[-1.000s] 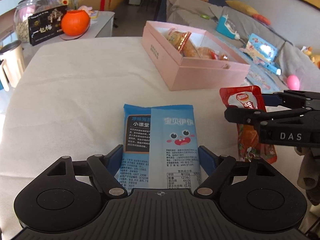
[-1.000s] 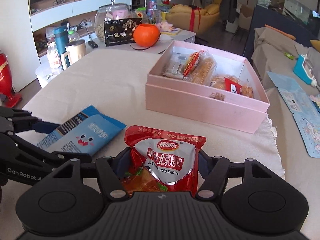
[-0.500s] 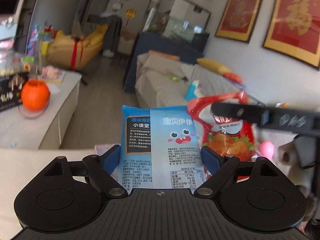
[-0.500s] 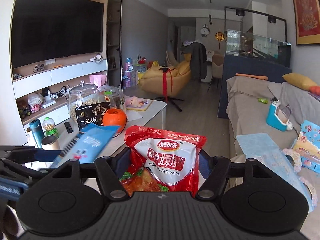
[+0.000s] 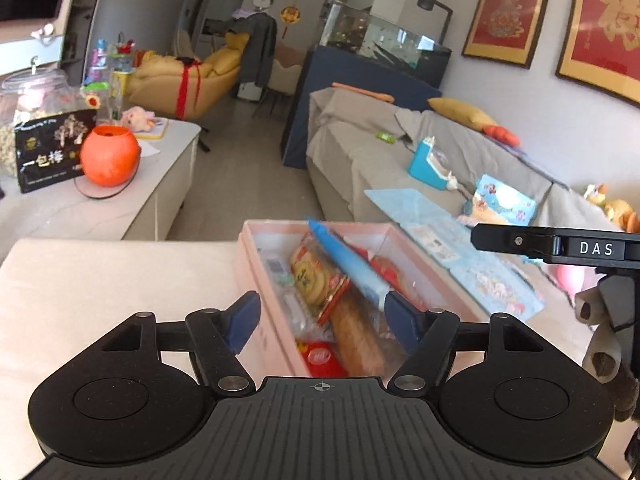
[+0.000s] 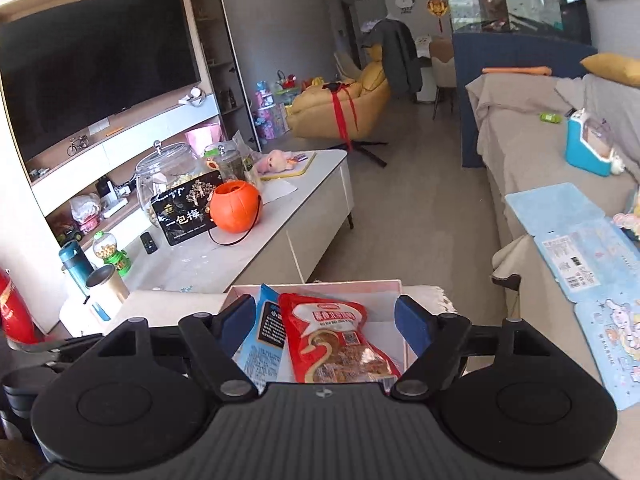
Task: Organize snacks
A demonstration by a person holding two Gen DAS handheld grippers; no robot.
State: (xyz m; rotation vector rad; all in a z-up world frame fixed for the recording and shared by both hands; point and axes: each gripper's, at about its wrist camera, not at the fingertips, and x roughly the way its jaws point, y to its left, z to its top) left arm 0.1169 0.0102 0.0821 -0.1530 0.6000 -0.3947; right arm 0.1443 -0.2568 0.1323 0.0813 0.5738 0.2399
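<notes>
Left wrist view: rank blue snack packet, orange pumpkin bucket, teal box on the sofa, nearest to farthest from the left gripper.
1. Blue snack packet: standing tilted in the pink box, just ahead of the open left gripper.
2. Orange pumpkin bucket: far left, on the white side table.
3. Teal box: far right, on the sofa.
Items 2 and 3 are close; ranking tentative.

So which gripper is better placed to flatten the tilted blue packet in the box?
Probably left: the left gripper is open above the pink box, blue packet ahead of its fingers. From the right gripper, the red packet partly covers it.
</notes>
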